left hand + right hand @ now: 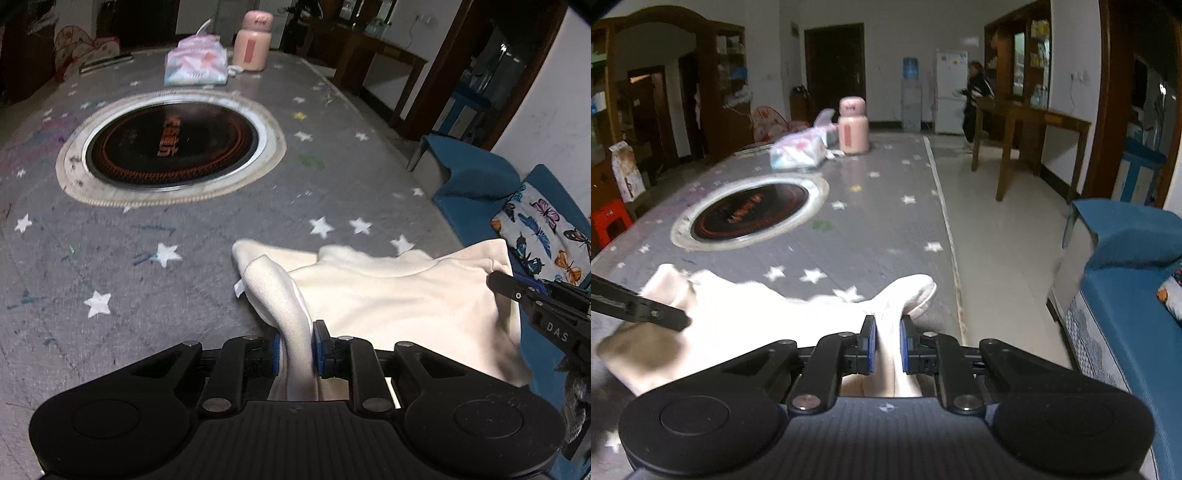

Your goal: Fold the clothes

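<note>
On the left, the left gripper (pixel 297 350) has its jaws pinched narrow on a bunched corner of the cream garment (pixel 388 306). The cloth lies on the near edge of the star-patterned table (pixel 147 229), sagging between both hands. On the right, the right gripper (pixel 888 345) clamps the other corner. The garment looks light, soft and limp, so corners or hems seem the best holds.

Table (pixel 207 258): grey star-print cover. Round black cooktop (pixel 171 146) inset upper left. Tissue pack (pixel 195 64) and pink bottle (pixel 253 44) near top edge. Cream garment (pixel 388 295) draped lower right.
</note>
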A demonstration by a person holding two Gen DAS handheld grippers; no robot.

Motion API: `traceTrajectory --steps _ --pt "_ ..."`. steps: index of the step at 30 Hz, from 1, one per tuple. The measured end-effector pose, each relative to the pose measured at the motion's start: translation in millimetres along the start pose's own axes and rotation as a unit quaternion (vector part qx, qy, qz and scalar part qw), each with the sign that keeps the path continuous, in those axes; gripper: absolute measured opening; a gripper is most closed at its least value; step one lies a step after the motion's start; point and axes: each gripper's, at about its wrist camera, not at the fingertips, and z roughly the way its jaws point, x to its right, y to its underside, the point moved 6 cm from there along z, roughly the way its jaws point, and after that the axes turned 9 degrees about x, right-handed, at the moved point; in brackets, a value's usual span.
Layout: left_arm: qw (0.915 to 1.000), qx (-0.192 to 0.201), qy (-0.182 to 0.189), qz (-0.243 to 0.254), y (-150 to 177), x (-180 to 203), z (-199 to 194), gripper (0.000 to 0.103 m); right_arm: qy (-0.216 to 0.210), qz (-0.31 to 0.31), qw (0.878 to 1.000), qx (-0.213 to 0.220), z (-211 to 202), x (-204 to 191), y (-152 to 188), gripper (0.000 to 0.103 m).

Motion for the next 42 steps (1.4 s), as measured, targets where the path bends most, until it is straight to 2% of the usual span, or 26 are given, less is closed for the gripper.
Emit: traceTrajectory --steps 4,7,11,16,21,25,31,38,42 --pt "1.0000 -0.006 -0.005 0.001 3.5 -3.7 4.2 0.028 0.005 0.005 1.000 -0.025 15.8 7.7 13.8 0.016" --pt "0.9999 -0.005 -0.013 0.009 0.9 -4.5 0.3 0.042 0.008 0.000 0.999 -0.038 21.7 10.4 21.5 0.024" --pt "0.9996 0.013 -0.020 0.015 -11.3 -8.2 -8.4 0.042 0.013 -0.009 1.000 -0.027 13.8 13.2 13.3 0.027" --pt "0.9990 0.036 -0.015 0.022 -27.5 -0.5 -11.5 0.040 -0.027 -0.010 0.999 -0.018 10.7 -3.8 -3.0 0.027" --pt "0.9988 0.030 0.001 0.038 -31.0 14.4 4.6 0.040 -0.060 -0.023 0.997 -0.031 30.5 -28.0 -2.1 0.027" --pt "0.9982 0.021 0.002 0.056 -27.5 21.4 22.4 0.039 -0.061 -0.029 0.997 -0.042 46.7 -33.4 4.1 0.028" --pt "0.9965 0.031 -0.015 0.076 -31.6 22.7 38.8 0.040 -0.056 -0.030 0.997 -0.037 54.6 -32.3 4.7 0.028" --pt "0.9969 0.034 -0.017 0.070 -33.1 20.4 38.2 0.042 -0.073 -0.032 0.997 -0.024 30.2 -34.7 -0.9 0.034" --pt "0.9971 0.039 -0.018 0.062 -34.3 20.6 30.6 0.042 -0.073 -0.053 0.995 -0.041 33.8 -44.5 11.8 0.037"
